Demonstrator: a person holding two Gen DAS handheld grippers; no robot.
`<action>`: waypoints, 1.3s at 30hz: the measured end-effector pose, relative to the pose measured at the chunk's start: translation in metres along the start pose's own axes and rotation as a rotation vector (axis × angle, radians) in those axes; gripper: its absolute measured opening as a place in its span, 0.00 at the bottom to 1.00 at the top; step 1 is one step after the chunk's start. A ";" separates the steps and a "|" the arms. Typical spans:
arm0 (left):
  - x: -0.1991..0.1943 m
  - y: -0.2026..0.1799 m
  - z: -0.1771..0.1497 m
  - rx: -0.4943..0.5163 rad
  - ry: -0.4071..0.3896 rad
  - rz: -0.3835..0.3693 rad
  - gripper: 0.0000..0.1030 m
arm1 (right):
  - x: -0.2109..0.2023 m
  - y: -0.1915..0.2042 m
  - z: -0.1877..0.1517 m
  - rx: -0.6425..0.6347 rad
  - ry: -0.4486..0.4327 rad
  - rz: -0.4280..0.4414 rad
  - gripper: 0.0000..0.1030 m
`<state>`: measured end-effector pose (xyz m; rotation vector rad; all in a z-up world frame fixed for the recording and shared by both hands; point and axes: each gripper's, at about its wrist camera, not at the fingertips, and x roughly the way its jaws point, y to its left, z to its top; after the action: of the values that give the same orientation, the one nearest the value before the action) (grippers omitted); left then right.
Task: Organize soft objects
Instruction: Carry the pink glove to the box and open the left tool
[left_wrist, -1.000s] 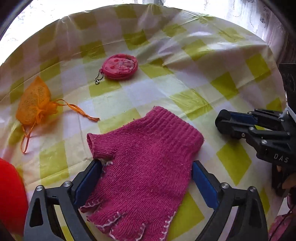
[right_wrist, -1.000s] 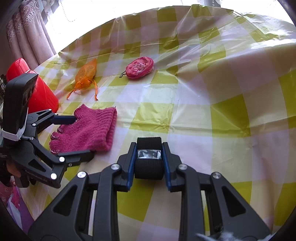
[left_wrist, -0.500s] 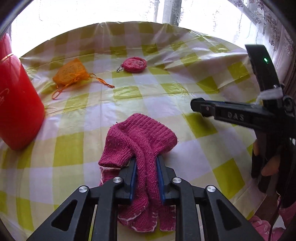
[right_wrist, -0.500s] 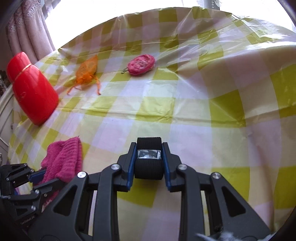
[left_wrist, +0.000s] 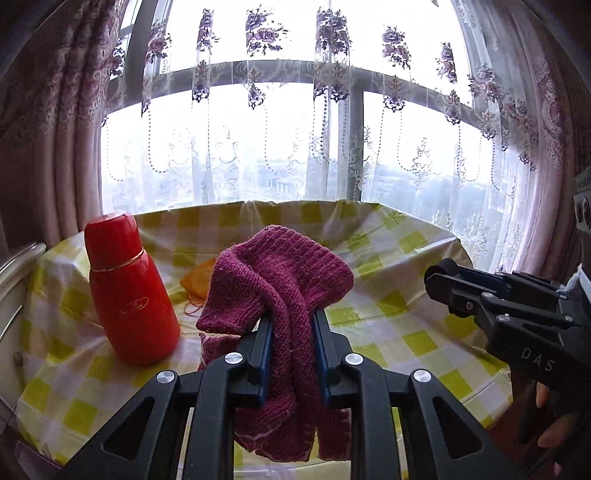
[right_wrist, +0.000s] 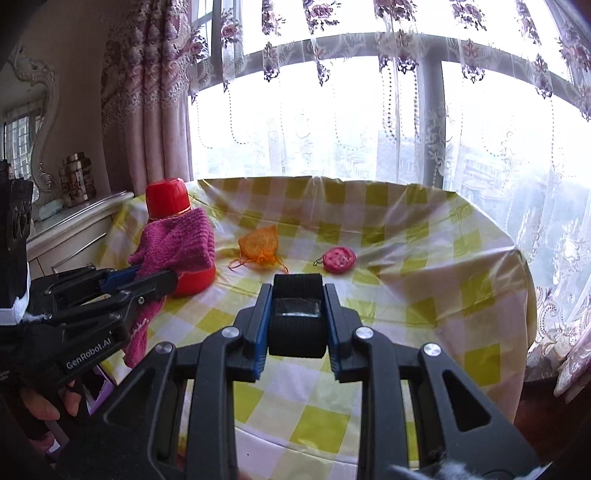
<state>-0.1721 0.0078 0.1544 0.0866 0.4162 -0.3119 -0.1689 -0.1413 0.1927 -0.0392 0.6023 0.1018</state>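
Glove (left_wrist: 280, 295), pink knit: pinched between the closed jaws of the left gripper (left_wrist: 291, 354), hanging above the table (left_wrist: 406, 332). Black roll (right_wrist: 297, 317): clamped in the narrowly parted right gripper (right_wrist: 297, 332). Red flask (left_wrist: 127, 291): upright, left side of the table. Orange pouch (right_wrist: 260, 245) and pink coin purse (right_wrist: 339, 259): lying apart at the far middle on the yellow checked cloth.

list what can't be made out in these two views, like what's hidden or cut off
- Orange mesh pouch: in the left wrist view the pink knit glove covers most of it.
- Red flask: in the right wrist view the glove hides its middle.
- Round pink coin purse: too small in the right wrist view to read its pattern.
- Black roll: what it is stays unclear.
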 end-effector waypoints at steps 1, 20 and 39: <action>-0.007 -0.002 0.003 0.011 -0.020 0.004 0.20 | -0.005 0.004 0.003 -0.008 -0.009 0.000 0.29; -0.062 0.013 -0.008 0.057 -0.070 0.066 0.20 | -0.037 0.038 0.018 -0.081 -0.055 0.068 0.29; -0.117 0.097 -0.045 -0.062 -0.062 0.261 0.21 | -0.036 0.146 0.026 -0.290 -0.042 0.317 0.29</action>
<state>-0.2601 0.1390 0.1630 0.0697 0.3477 -0.0439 -0.1995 0.0025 0.2338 -0.2225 0.5442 0.4960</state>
